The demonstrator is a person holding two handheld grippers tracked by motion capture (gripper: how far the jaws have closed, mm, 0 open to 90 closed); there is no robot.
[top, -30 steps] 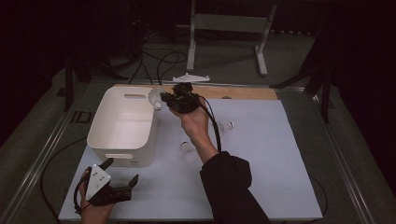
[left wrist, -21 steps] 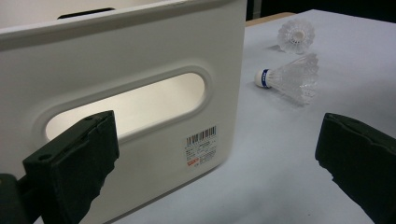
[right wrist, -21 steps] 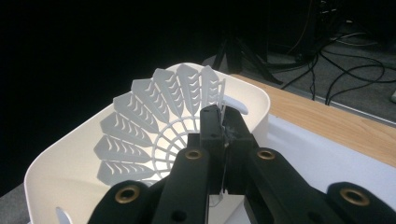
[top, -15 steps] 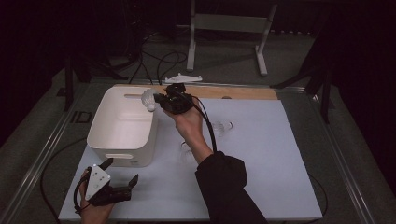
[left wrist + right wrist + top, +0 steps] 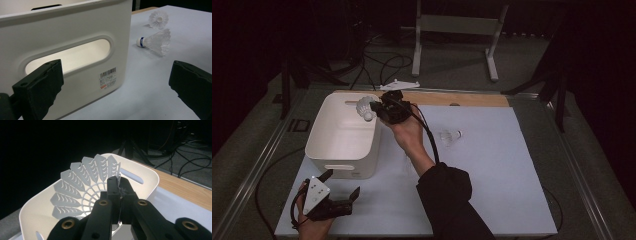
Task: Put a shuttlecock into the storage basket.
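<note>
1. Left gripper (image 5: pixel 343 194): held at the near left corner of the table, just in front of the white bin (image 5: pixel 343 131); its jaws stand wide apart with nothing between them, framing the bin's handle slot in the left gripper view.
2. White bin: on the left half of the white table cover (image 5: pixel 492 165), long side running away from the person.
3. Two loose shuttlecocks: one (image 5: pixel 156 42) lying on its side near the bin's near right corner, another (image 5: pixel 451 136) farther off on the cover.
4. Right gripper (image 5: pixel 379 110): raised over the bin's far right rim, jaws pinched tight on the skirt of a white shuttlecock (image 5: pixel 85 185).
5. Held shuttlecock (image 5: pixel 365 108): above the bin's interior.
</note>
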